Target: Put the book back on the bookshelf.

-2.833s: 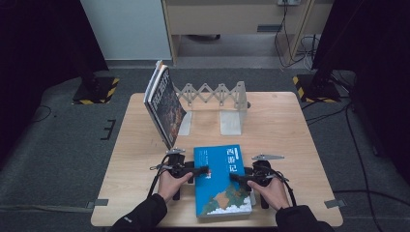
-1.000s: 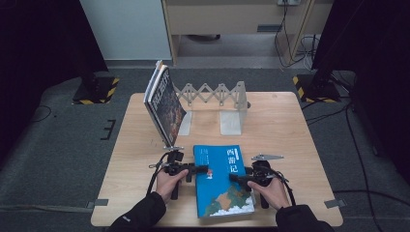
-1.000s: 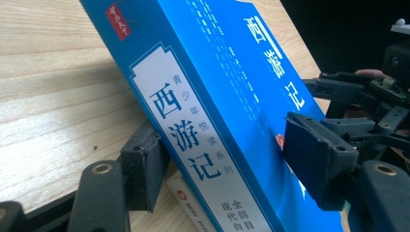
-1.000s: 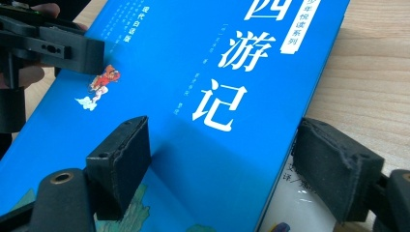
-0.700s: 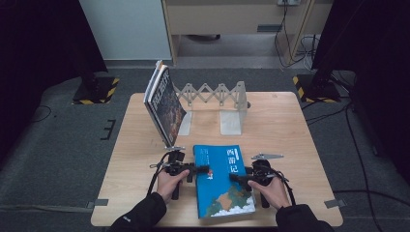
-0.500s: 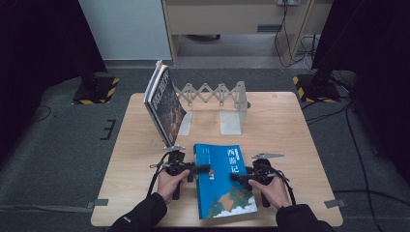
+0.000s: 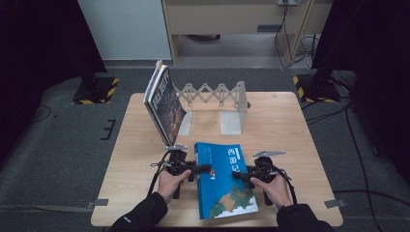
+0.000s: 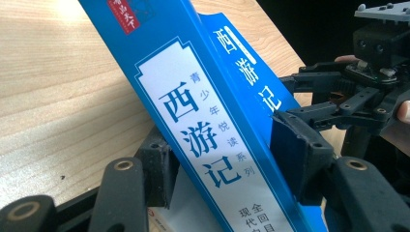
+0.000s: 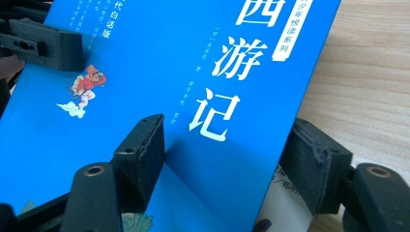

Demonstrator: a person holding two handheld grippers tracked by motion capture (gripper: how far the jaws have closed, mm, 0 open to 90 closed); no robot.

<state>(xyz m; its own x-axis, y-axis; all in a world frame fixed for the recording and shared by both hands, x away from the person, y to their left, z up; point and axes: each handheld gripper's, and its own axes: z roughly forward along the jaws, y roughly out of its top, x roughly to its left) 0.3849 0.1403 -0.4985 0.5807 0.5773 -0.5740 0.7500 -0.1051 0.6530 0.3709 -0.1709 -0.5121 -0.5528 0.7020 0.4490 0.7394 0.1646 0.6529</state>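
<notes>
Pale wood surface (image 7: 290, 125), rack (image 7: 212, 94) at the back with books (image 7: 164, 104) leaning on its left end. Blue book (image 7: 225, 179) near the front edge, between both hands. Left tool (image 7: 205, 168) clamped on its spine side, right tool (image 7: 239, 175) clamped on the opposite edge.

From above you see a dim, soft-looking scene: the pale wooden table (image 7: 290, 125) is the brightest patch, evenly lit from overhead, while black curtains and grey floor fall away into darkness at both sides, and the leaning book (image 7: 164, 106) and metal rack (image 7: 217, 94) cast only faint shadows. Your two gripper views are much brighter and more saturated, the blue book (image 8: 203, 121) vivid with crisp print at mid-distance, a slight sheen on its cover (image 9: 145, 72). In both, the black jaws at the bottom edge go soft and loom large, stretched by the wide lens.
</notes>
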